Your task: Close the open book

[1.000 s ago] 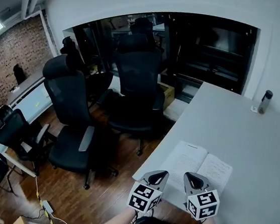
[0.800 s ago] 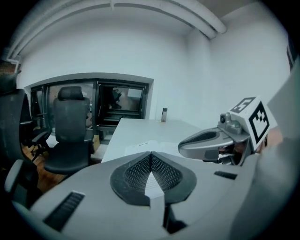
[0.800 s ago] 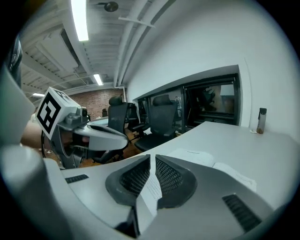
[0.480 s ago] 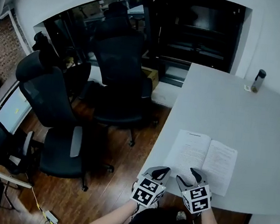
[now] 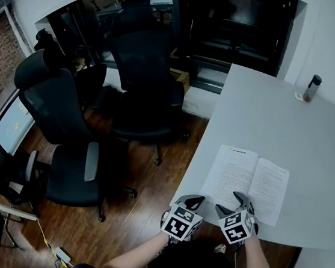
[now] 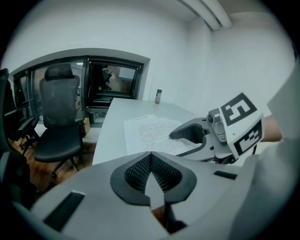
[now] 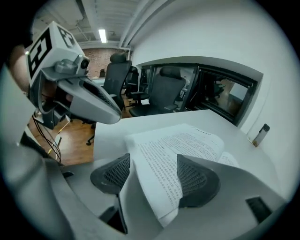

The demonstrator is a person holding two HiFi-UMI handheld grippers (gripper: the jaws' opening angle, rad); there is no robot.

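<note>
The open book [image 5: 247,181] lies flat on the grey table [image 5: 277,126], near its front edge, with both printed pages up. My right gripper [image 5: 239,203] is at the book's near edge. In the right gripper view its jaws [image 7: 154,180] have just been opening, and the book's near corner [image 7: 164,168] lies between the pads without being pressed. My left gripper [image 5: 194,199] hangs just left of the book, at the table's front corner. Its pads [image 6: 150,172] meet with nothing between them. The book [image 6: 151,133] shows beyond it, beside the right gripper [image 6: 199,138].
A dark bottle [image 5: 312,87] stands at the table's far right corner. Black office chairs [image 5: 143,85] [image 5: 59,129] crowd the wooden floor [image 5: 139,218] left of the table. A dark window front [image 5: 241,24] runs behind them. White walls close in on the right.
Both grippers have come down to the book's near edge. The right jaws went from shut to wide apart around the book's corner. The head view has shifted, and the table now sits higher in it.
</note>
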